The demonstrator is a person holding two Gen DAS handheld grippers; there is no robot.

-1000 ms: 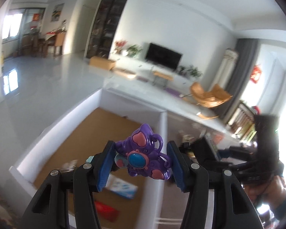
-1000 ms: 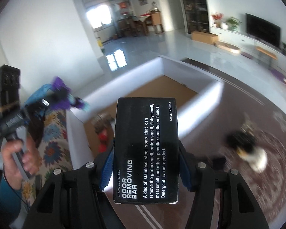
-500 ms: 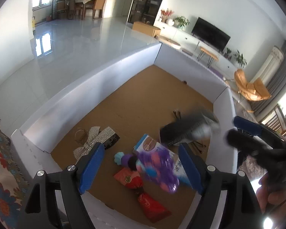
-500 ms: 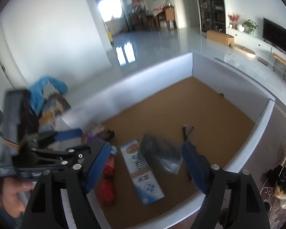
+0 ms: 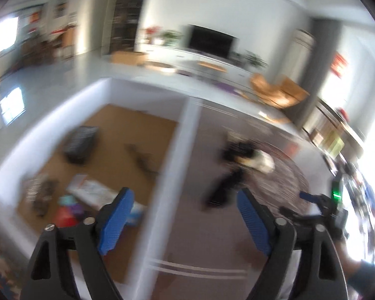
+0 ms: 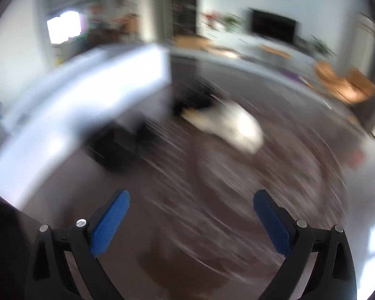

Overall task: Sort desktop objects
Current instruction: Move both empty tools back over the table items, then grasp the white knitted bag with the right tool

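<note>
A wide dark patterned rug fills the floor on the right, blurred in both views. Left of it stands the big white-walled box with a brown cardboard bottom; its near-right wall runs up between the two jaws of the left gripper.

On the rug, far from the grippers, lies a black-and-white heap, too smeared to name.

Inside the box the sorted things lie apart: a black carton toward the far left, a white-and-blue flat box nearer, a thin dark item by the right wall, and a red and purple cluster at the near corner.

The left gripper's jaws have just been opening and stand wide, nothing between them. The right gripper likewise has just been opening and hangs empty over the rug; its body shows at the left view's right edge.
</note>
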